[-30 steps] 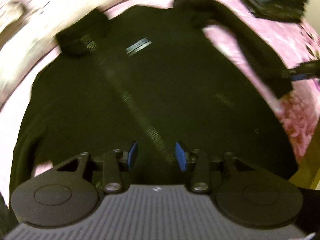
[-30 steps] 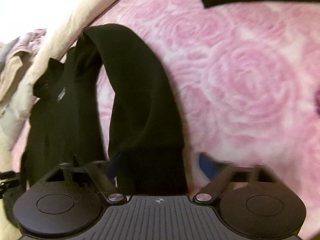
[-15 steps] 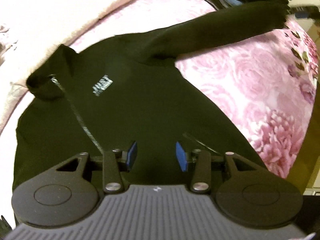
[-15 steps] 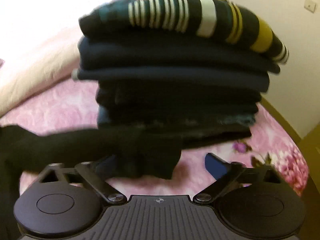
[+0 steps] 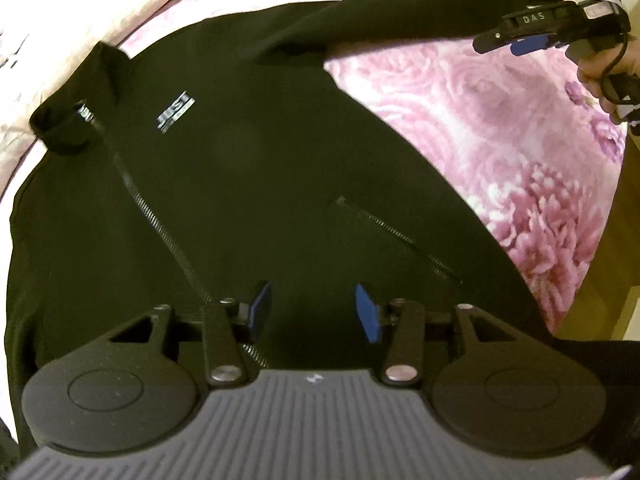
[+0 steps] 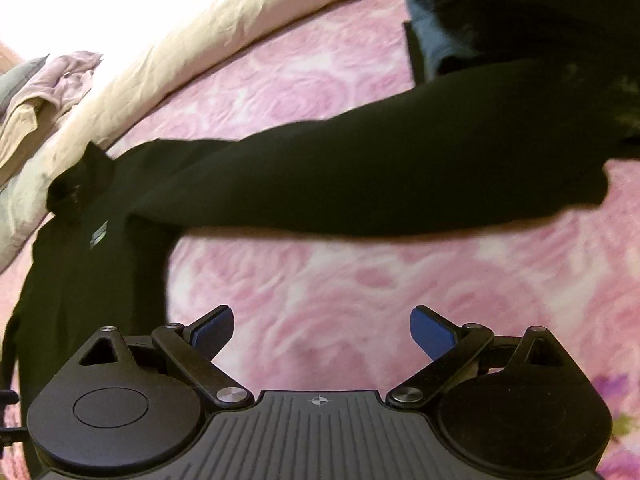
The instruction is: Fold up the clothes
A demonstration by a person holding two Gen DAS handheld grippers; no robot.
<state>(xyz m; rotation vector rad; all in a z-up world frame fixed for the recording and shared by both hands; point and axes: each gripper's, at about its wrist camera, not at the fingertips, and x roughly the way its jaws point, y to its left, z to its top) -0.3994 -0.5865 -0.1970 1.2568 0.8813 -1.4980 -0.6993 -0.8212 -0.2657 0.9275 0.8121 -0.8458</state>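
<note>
A black zip-up jacket (image 5: 248,168) lies face up on a pink floral bedspread (image 5: 500,128). Its zipper (image 5: 160,220) runs down the front, and a white logo (image 5: 176,111) sits on the chest. My left gripper (image 5: 314,312) hovers open over the jacket's lower hem, empty. One sleeve (image 6: 380,184) is stretched out straight to the side, lying on the bedspread (image 6: 320,300). My right gripper (image 6: 322,332) is open and empty, just in front of that sleeve; it also shows in the left wrist view (image 5: 532,40) near the cuff.
A stack of folded dark clothes (image 6: 500,8) sits beyond the sleeve's end. A beige duvet (image 6: 200,36) runs along the far side, with crumpled garments (image 6: 52,80) on it. The bed's edge and wooden floor (image 5: 616,240) are at the right.
My right gripper carried the sleeve out sideways, let go of it and drew back; the sleeve now lies extended. My left gripper stayed over the hem, open.
</note>
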